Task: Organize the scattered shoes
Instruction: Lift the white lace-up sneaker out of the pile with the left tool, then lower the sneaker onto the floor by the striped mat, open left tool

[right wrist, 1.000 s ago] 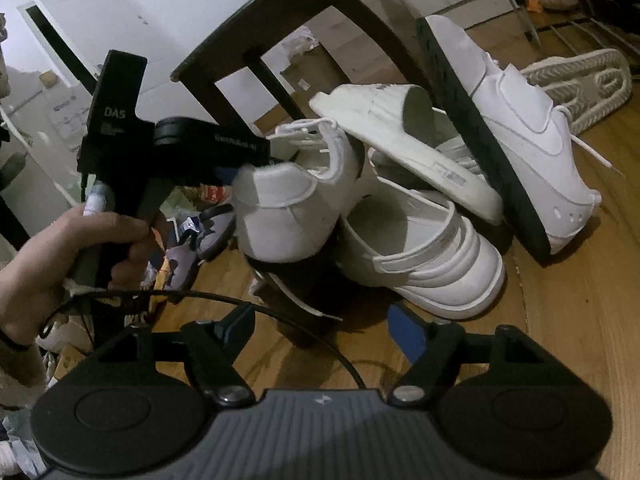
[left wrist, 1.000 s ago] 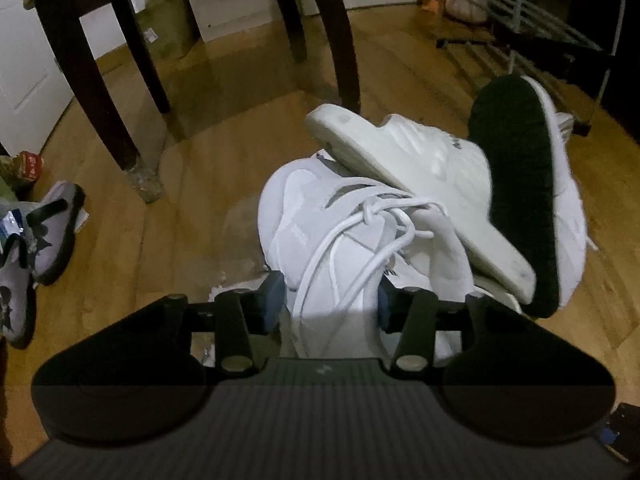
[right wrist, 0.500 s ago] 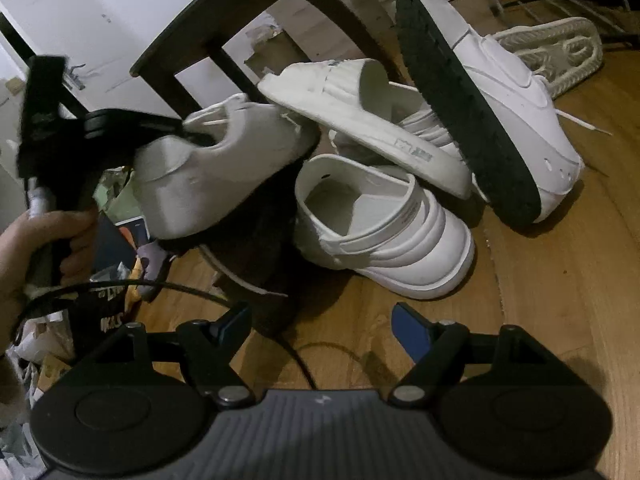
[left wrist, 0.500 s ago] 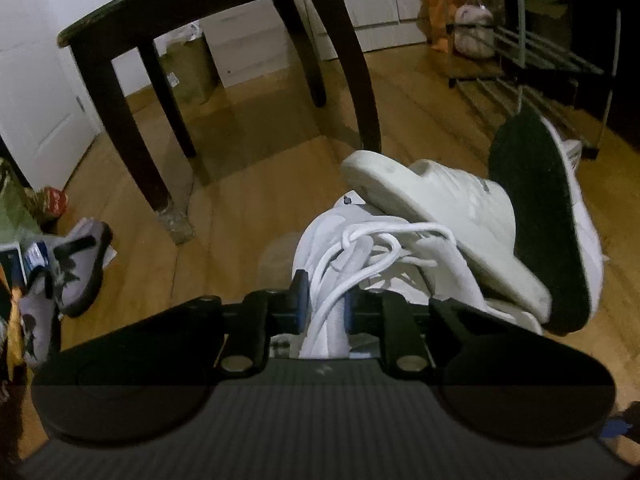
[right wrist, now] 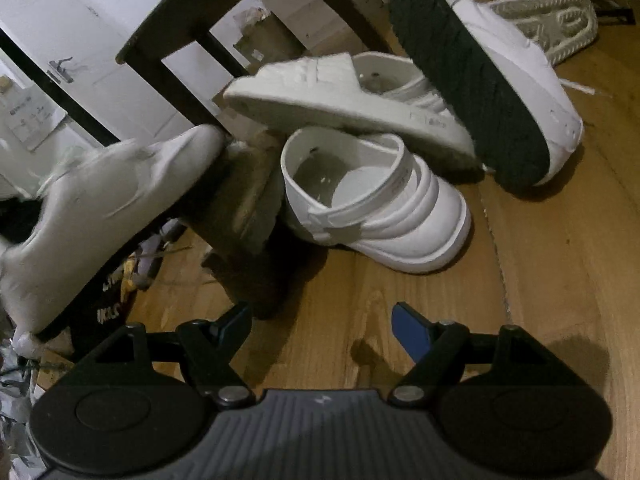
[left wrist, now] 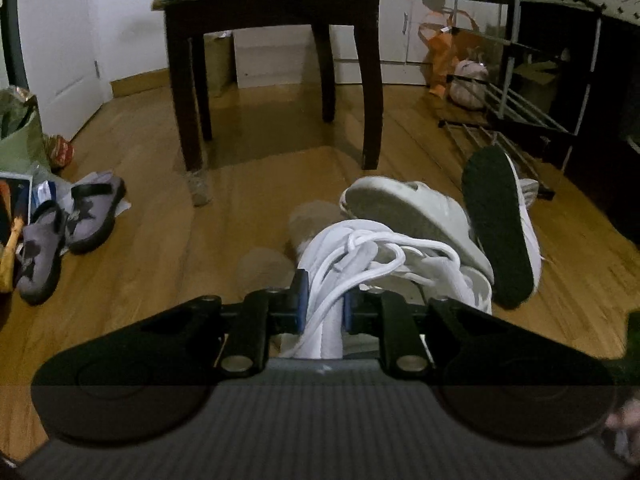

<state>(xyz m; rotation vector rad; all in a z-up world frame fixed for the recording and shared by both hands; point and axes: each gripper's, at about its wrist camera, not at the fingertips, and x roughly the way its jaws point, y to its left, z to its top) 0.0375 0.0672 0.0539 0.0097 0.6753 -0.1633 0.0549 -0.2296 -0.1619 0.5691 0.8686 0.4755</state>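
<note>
Shoes lie in a white heap on the wooden floor, beside a dark chair. Left gripper is clenched on a white laced sneaker, probably to carry it off the heap. Right gripper is spread wide and empty.

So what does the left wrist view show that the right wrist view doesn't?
Only the left wrist view: the left gripper shut on the white sneaker's laces, two grey shoes on the floor at left, and the shoe rack's shelves. Only the right wrist view: the right gripper open over bare floor, a white clog standing upright, and an upturned white sole behind the pile. Both: the sneaker, the white slide, the black-soled shoe on edge, and the dark chair.
</note>
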